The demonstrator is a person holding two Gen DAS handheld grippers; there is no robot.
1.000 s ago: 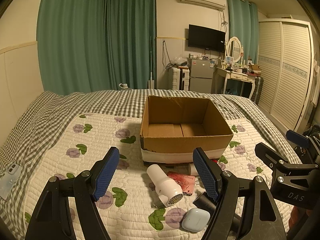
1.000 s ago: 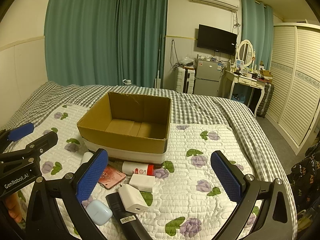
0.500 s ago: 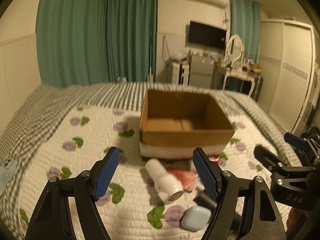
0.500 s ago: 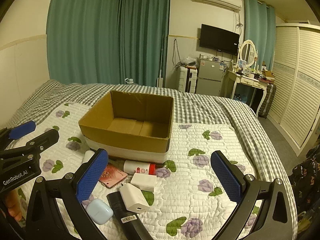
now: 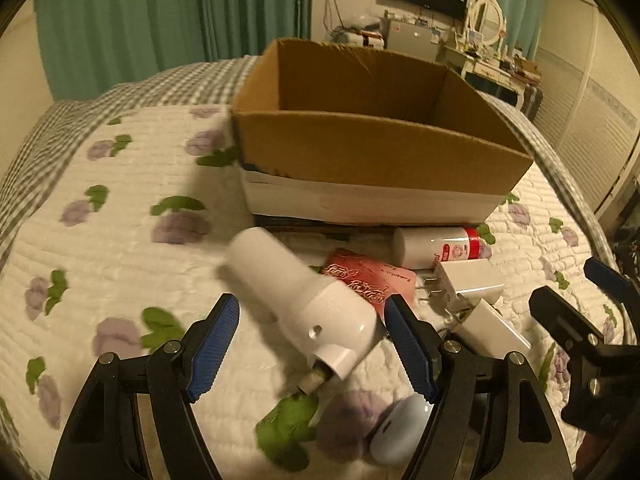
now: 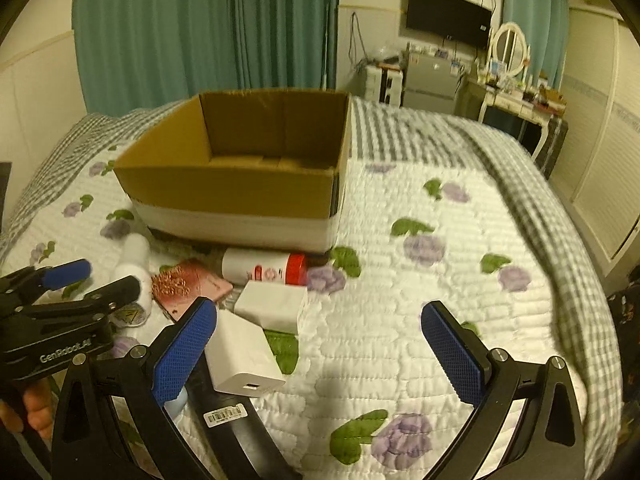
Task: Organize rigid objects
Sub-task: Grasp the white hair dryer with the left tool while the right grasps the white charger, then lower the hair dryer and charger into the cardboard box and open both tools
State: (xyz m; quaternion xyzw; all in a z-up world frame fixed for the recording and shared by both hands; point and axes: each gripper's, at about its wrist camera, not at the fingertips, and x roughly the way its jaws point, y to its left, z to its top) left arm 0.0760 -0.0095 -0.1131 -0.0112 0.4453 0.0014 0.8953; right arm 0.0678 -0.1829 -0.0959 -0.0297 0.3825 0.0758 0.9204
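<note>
An open cardboard box (image 5: 372,152) stands on the quilted bed, also in the right wrist view (image 6: 240,192). In front of it lie a white cylindrical device (image 5: 304,296), a pink card case (image 5: 368,278), a white bottle with a red cap (image 5: 436,244), two white chargers (image 5: 468,284) (image 6: 244,360), a pale blue earbud case (image 5: 400,428) and a black remote (image 6: 228,420). My left gripper (image 5: 312,348) is open with its fingers on either side of the white device's near end. My right gripper (image 6: 320,352) is open and empty over the quilt, beside the chargers.
The bed's quilt (image 6: 440,280) stretches to the right of the box. A checked blanket (image 6: 520,168) covers the far and right edge. A dressing table (image 6: 516,104), fridge and green curtains stand beyond the bed. A hand (image 6: 32,408) holds the left gripper.
Both grippers have moved down and forward toward the objects. The left gripper now straddles the white cylindrical device. The box looms larger in both views.
</note>
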